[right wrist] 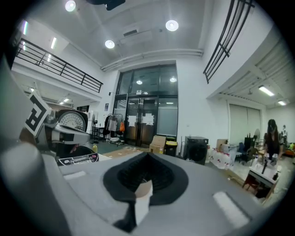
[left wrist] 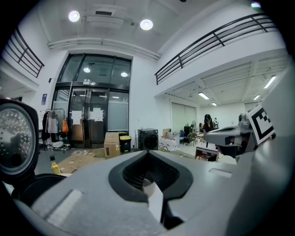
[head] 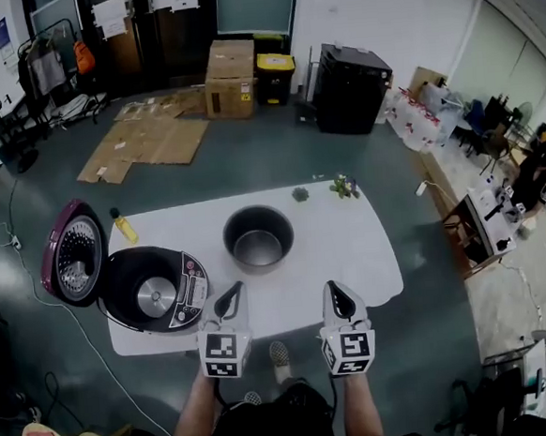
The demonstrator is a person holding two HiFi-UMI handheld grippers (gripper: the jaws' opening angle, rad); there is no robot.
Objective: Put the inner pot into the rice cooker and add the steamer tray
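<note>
Tools, two, hand-held: left tool (head: 230, 297) and right tool (head: 337, 292), each with jaws closed together on nothing. They sit side by side above the near edge of the counter (head: 351, 253), noses aimed toward the work, apparently staged for an approach with no grip begun. Inner pot (head: 259, 239): dark, upright, mouth up, empty, standing alone mid-counter ahead of and between the tools, so likely suited to a lift by the rim from both sides. Rice cooker (head: 152, 290): at the counter's left end, beside the pot but apart from it, with its lid (head: 73, 260) swung fully back so the well lies open to receive the pot. Steamer tray: not identifiable in any view. Yellow bottle (head: 123, 226) behind the cooker; small plants (head: 344, 187) at the far edge. Beyond, on the floor: cardboard boxes (head: 232, 77), black cabinet (head: 350, 87).
</note>
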